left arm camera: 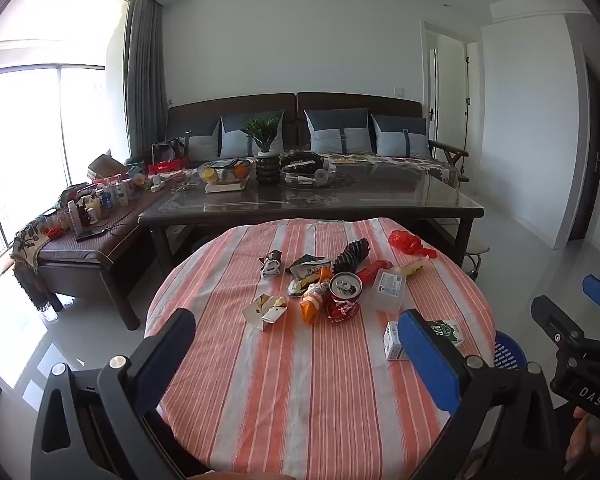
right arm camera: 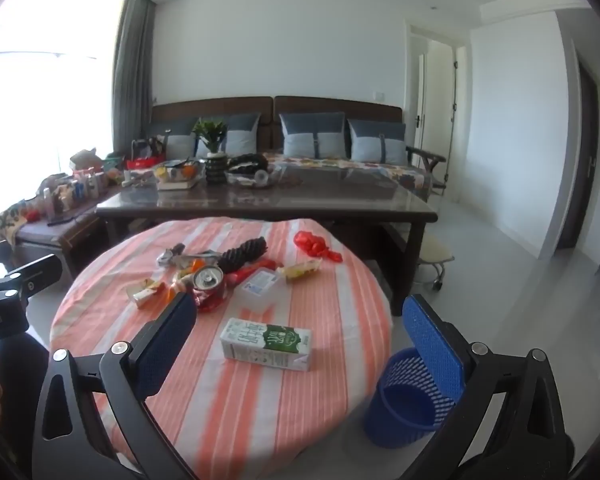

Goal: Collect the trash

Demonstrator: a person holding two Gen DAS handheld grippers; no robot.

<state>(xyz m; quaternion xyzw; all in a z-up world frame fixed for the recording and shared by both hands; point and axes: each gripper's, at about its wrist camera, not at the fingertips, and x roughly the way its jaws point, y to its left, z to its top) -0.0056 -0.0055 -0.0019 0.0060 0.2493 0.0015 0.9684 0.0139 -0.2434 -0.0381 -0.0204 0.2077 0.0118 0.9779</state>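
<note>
Tongs: left tongs [left arm camera: 296,332] and right tongs [right arm camera: 300,320] agape, empty.
Ahead: litter on surface [right arm camera: 260,400].
Right: blue bin [right arm camera: 404,404], apparently empty.

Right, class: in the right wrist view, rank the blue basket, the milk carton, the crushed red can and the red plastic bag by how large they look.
1. Blue basket, though it sits nearest the camera.
2. Milk carton.
3. Crushed red can and red plastic bag look about alike; the bag lies farther back, so I won't rank them.
</note>
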